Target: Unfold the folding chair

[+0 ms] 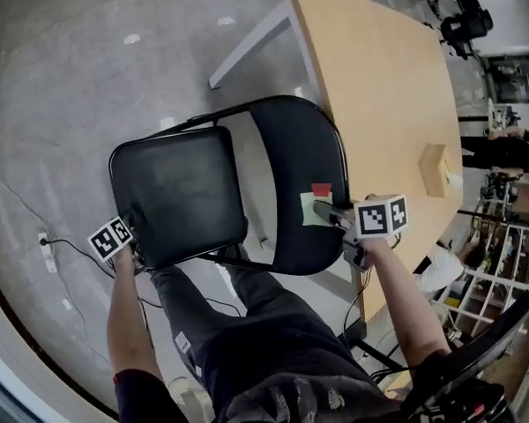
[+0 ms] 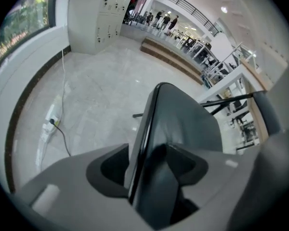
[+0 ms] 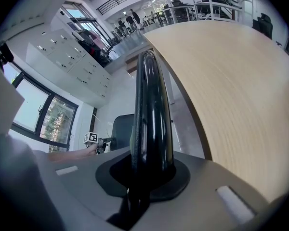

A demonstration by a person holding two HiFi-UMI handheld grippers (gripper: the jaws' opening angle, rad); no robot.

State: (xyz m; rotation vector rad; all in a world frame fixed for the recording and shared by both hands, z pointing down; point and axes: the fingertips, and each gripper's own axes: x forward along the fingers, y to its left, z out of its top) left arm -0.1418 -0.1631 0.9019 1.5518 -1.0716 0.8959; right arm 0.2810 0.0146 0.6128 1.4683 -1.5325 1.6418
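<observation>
The black folding chair stands on the floor just in front of the person's legs. Its seat (image 1: 181,192) is on the left and its rounded backrest (image 1: 295,174) on the right, beside the table. My left gripper (image 1: 132,236) is at the seat's near left corner. In the left gripper view the seat's edge (image 2: 183,124) runs between the jaws, with a dark gap on its left side, so the left gripper (image 2: 151,172) is open around it. My right gripper (image 1: 331,211) is shut on the backrest's right edge. The glossy backrest rim (image 3: 149,105) fills the right gripper (image 3: 144,177).
A light wooden table (image 1: 379,77) with a white leg (image 1: 247,47) stands close behind the backrest, a small box (image 1: 434,167) on it. A power strip and cable (image 1: 46,241) lie on the floor at the left. The person's legs (image 1: 256,324) are below the chair.
</observation>
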